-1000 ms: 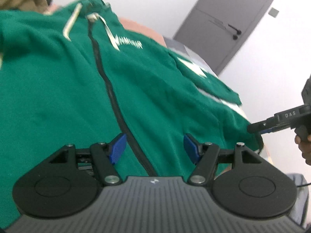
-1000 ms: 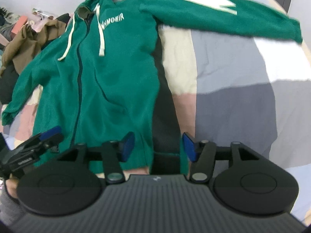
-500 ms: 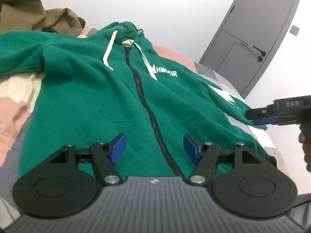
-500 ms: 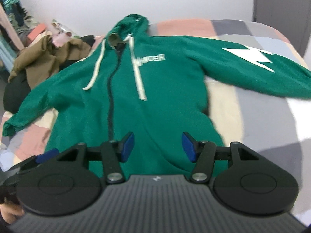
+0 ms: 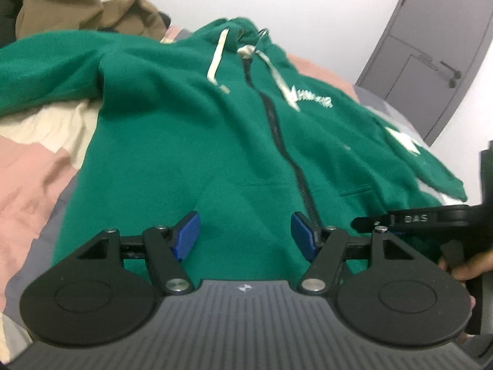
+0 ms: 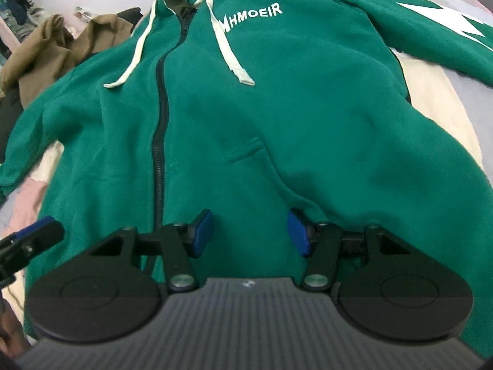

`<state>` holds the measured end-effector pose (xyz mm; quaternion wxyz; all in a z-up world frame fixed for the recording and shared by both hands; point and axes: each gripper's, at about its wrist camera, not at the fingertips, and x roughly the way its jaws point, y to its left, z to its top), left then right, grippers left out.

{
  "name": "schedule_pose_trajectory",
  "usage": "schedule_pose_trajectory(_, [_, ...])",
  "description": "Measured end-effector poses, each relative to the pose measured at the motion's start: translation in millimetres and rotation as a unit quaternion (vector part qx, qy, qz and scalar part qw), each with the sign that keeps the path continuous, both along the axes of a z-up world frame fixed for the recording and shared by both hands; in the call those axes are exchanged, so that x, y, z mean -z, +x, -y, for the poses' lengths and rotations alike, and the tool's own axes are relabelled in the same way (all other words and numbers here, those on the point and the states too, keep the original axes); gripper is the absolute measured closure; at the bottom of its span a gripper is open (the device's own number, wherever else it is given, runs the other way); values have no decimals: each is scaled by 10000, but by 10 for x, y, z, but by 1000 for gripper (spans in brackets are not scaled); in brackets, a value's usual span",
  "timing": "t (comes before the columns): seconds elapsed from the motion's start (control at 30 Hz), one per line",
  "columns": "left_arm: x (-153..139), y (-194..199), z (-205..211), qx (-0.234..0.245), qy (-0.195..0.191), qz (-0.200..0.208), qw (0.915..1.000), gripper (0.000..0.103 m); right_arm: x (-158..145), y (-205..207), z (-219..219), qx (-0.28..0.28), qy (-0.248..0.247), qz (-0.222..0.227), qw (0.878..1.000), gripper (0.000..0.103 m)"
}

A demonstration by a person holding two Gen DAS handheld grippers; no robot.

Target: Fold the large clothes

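Green zip hoodie (image 6: 277, 117) lies face up, spread flat on a patchwork bedspread (image 5: 34, 166), hood at the far end, hem near both grippers. Its sleeves are spread out to each side; the one with the white star print (image 6: 443, 21) runs off far right. Brown clothes (image 6: 52, 49) are piled far left, clear of the hoodie.

Left gripper (image 5: 246, 236) hovers over the near hem just left of the zipper (image 5: 292, 160), jaws wide, nothing between the pads. Right gripper (image 6: 248, 232) sits low over the hem right of the zipper, near the pocket slit (image 6: 246, 152), jaws about half apart and empty.

Nothing folded yet; likely going for a hem grab.

Risks: thick fleece, so the pads may pinch only the top layer and the front peels off the back. Uneven grab heights would skew the fold. Loose drawstrings (image 6: 228, 52) could get trapped inside. The grippers are close together and could bump.
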<state>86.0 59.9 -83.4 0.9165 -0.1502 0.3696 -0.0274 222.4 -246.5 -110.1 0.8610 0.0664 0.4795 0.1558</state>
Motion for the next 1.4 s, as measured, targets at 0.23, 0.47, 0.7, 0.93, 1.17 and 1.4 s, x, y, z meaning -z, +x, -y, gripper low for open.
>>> schedule_pose_trajectory(0.23, [175, 106, 7, -68, -38, -348, 9994, 33, -107, 31, 222, 105, 543, -58, 9985, 45])
schedule_pose_trajectory(0.47, [168, 82, 4, -214, -57, -295, 9993, 33, -279, 265, 977, 1209, 2251, -164, 9667, 40])
schedule_pose_trajectory(0.7, [171, 125, -51, -408, -245, -211, 9986, 33, -211, 455, 1948, 2349, 2644, 520, 9339, 20])
schedule_pose_trajectory(0.93, [199, 197, -106, -637, -424, -133, 9970, 32, 445, 791, 2856, 3435, 3280, 849, 8759, 20])
schedule_pose_trajectory(1.17, [263, 324, -98, -814, -365, -80, 9960, 32, 485, 1298, 3365, 4066, 2721, 1848, 8524, 32])
schedule_pose_trajectory(1.4, [285, 519, -38, -941, -105, -3, 9955, 32, 400, 1904, 3830, 4180, 2058, 1926, 8636, 84])
